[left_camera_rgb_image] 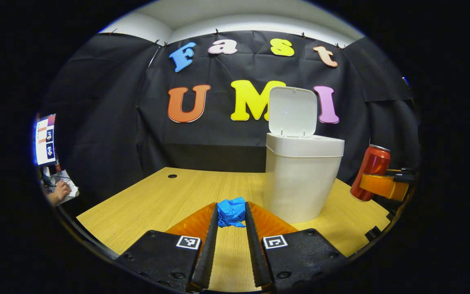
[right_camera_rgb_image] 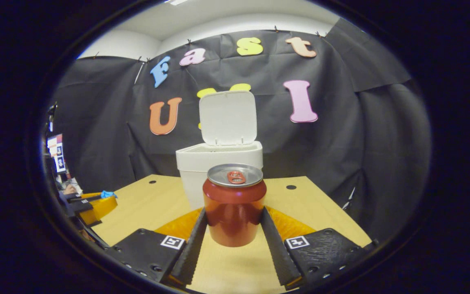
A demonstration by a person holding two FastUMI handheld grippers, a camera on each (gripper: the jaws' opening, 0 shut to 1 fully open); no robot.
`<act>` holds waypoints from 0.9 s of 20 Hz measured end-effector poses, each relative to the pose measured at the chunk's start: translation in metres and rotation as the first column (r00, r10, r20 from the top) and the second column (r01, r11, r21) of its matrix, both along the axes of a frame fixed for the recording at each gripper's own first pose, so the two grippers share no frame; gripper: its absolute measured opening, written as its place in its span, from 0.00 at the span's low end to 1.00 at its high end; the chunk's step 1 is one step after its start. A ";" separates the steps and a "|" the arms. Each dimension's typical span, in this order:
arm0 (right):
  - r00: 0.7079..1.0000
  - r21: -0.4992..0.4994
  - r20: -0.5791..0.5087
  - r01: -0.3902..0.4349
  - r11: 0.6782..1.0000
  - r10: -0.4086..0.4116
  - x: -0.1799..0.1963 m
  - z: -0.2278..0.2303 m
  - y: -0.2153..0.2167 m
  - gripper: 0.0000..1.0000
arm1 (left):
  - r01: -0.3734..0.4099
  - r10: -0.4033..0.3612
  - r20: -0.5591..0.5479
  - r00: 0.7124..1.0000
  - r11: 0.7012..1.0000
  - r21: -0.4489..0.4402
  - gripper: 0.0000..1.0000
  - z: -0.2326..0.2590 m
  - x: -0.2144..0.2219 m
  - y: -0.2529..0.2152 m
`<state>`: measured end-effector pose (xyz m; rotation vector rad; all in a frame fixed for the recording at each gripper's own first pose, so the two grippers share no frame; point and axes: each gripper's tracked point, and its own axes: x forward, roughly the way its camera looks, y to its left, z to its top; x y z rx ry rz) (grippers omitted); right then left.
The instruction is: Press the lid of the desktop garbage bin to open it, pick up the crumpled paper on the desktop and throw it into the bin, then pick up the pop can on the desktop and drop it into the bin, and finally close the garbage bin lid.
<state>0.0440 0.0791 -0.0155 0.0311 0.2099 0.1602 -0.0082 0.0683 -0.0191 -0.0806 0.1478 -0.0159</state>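
left gripper (left_camera_rgb_image: 231,214) clamped on blue crumpled paper (left_camera_rgb_image: 231,211), just short of bin (left_camera_rgb_image: 300,179) | right gripper (right_camera_rgb_image: 233,222) clamped on red pop can (right_camera_rgb_image: 234,204), in front of bin | bin lid (left_camera_rgb_image: 293,111) up | step: paper drop | next: lift paper over bin opening, release; can follows

left gripper (left_camera_rgb_image: 231,212): black screwed housing, square tag beside each finger
right gripper (right_camera_rgb_image: 234,220): same, ribbed finger faces
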 end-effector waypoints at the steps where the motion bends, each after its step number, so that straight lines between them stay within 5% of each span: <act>1: 1.000 -0.016 0.014 0.004 1.000 -0.004 -0.001 0.001 -0.006 0.75 | -0.008 0.008 0.009 1.000 1.000 0.004 0.41 0.006 0.001 -0.001; 5: 0.996 -0.079 0.068 -0.060 0.995 0.066 -0.025 0.005 -0.011 0.75 | -0.048 0.047 0.016 0.999 0.996 0.076 0.43 0.016 0.004 -0.006; 7: 0.990 -0.086 0.112 -0.075 0.993 0.084 -0.036 0.017 -0.013 0.75 | -0.035 0.035 0.006 0.999 0.997 0.069 0.43 0.015 0.001 -0.016; 10: 0.969 -0.089 0.117 -0.208 0.974 0.218 -0.053 0.014 0.014 0.75 | -0.039 0.039 -0.025 0.999 0.999 0.012 0.43 0.008 -0.005 -0.022; 18: 0.978 -0.098 0.121 -0.157 0.983 0.169 -0.043 0.013 -0.012 0.75 | -0.073 0.073 -0.010 0.997 0.997 0.031 0.43 0.023 0.009 -0.015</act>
